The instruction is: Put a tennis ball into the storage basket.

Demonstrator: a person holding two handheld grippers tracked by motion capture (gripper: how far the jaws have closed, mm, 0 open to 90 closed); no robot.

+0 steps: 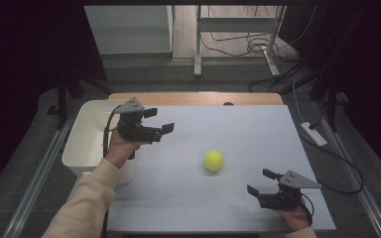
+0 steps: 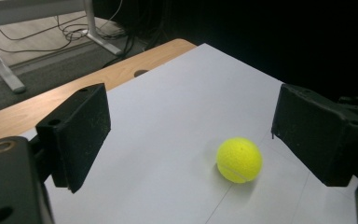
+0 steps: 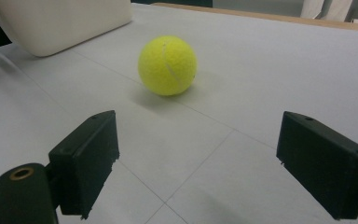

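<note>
The tennis ball [image 1: 214, 160] lay alone on the white table [image 1: 238, 129], near the middle and slightly toward the person's side; in the high view it sat at about four o'clock from the left gripper [image 1: 159, 123] and at about ten o'clock from the right gripper [image 1: 261, 182], apart from both. The left gripper hovered by the near corner of the white bin [image 1: 82, 144] at the table's left edge, its jaws standing well apart with nothing between them; in the left gripper view the ball [image 2: 239, 159] showed on the table beyond the open jaws, toward five o'clock of the frame. The right gripper rested low near the table's front right, its jaws likewise spread wide and empty; in the right gripper view the ball [image 3: 168, 65] lay ahead at twelve o'clock, with the bin [image 3: 60, 23] beyond it at ten o'clock. By my judgement the ball would be light and springy, its felt giving the pads good friction; but being round it would roll at a nudge, so the jaws should close squarely across its widest part, pads on opposite sides, and not above the middle, where it could squirt out.
</note>
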